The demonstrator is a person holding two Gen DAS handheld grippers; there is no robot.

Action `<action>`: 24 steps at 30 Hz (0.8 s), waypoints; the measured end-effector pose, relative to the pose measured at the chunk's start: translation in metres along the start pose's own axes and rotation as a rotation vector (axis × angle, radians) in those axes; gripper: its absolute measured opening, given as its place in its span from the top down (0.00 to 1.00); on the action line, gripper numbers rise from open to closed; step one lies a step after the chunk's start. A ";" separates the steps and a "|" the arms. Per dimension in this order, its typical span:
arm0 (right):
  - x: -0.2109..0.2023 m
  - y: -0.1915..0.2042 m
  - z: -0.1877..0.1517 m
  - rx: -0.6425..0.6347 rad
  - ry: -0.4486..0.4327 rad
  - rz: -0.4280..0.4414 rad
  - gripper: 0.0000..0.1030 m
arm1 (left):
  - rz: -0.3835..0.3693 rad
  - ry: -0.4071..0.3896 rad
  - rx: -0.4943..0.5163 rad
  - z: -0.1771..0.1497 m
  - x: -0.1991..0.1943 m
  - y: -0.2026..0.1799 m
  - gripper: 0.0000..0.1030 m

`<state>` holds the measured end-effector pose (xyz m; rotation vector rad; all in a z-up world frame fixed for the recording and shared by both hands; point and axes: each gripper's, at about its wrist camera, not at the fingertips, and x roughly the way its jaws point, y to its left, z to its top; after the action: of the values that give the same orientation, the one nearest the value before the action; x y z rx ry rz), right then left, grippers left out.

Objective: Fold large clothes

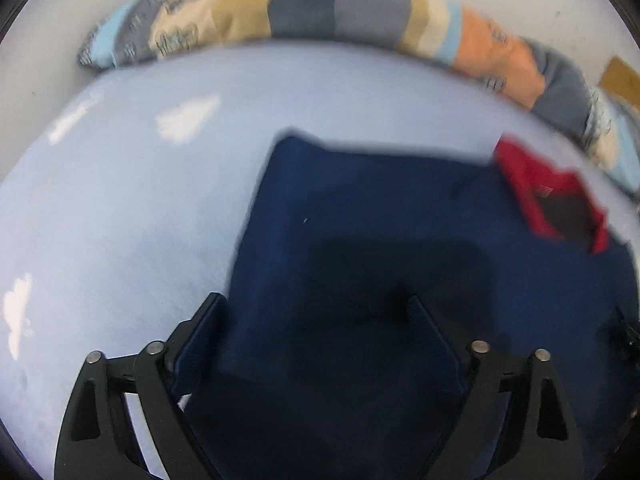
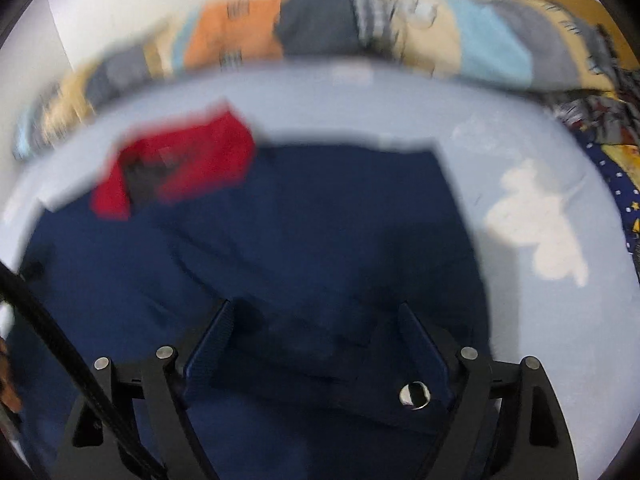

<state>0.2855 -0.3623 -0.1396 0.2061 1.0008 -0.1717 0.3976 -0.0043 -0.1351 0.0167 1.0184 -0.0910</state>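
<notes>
Left wrist view showed the left gripper [image 1: 316, 312] spread wide above the large navy-blue fabric garment [image 1: 360, 240], nothing caught between its fingers. The garment lay flat on the pale blue bedsheet [image 1: 140, 208], its red collar lining [image 1: 548, 196] toward the striped patchwork bolster [image 1: 320, 12]. The right gripper [image 2: 316, 316] likewise stood wide apart over the garment [image 2: 300, 220], gripping nothing.
</notes>
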 end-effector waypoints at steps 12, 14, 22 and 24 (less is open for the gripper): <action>-0.082 0.017 -0.014 -0.058 -0.122 0.056 0.12 | -0.020 -0.107 0.080 -0.030 -0.079 -0.009 0.07; -0.083 0.016 -0.035 -0.074 -0.093 0.035 0.12 | -0.018 -0.099 0.109 -0.049 -0.088 -0.012 0.07; -0.048 0.003 -0.080 -0.073 0.038 0.012 0.08 | 0.081 -0.073 0.197 -0.111 -0.069 -0.026 0.06; -0.049 0.003 -0.076 -0.064 0.043 0.000 0.07 | 0.089 -0.066 0.180 -0.109 -0.073 -0.027 0.06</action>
<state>0.1985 -0.3385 -0.1378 0.1520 1.0471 -0.1355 0.2649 -0.0196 -0.1289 0.2211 0.9401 -0.1012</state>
